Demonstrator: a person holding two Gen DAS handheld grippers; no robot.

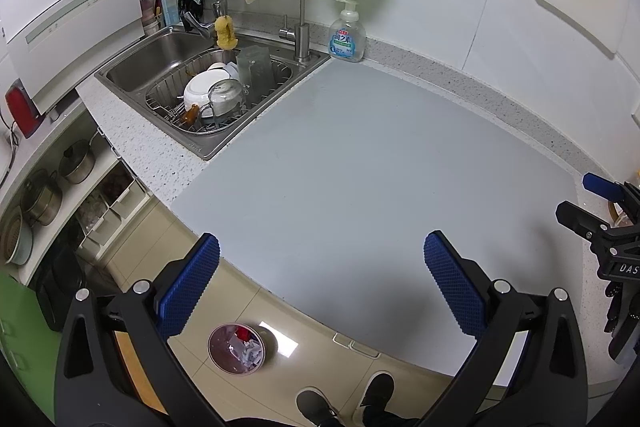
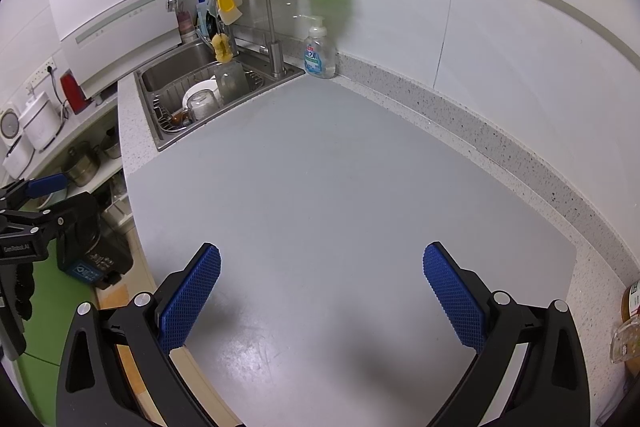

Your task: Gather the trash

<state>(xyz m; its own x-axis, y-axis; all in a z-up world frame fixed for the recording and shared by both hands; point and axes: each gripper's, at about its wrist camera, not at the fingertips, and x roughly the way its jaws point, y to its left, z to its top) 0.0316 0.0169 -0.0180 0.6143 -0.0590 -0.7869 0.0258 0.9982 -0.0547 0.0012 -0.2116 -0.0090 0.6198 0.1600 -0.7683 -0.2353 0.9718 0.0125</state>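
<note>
Left gripper (image 1: 322, 283): jaws spread wide, nothing between the pads, over the counter's front edge. Right gripper (image 2: 322, 291): jaws equally wide, empty, above the grey mat (image 2: 340, 187). Trash bin (image 1: 236, 349) on the floor at 7 o'clock in left view, holding crumpled paper and red scraps. Soap bottle (image 1: 347, 35) at 12 o'clock beside the sink (image 1: 200, 147).

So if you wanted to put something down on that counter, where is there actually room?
The grey mat is bare from the sink edge and soap bottle to the counter's front edge, under both open grippers, left and right. The sink is crowded: its wire rack holds dishes. A jar crowds the far right edge.
</note>
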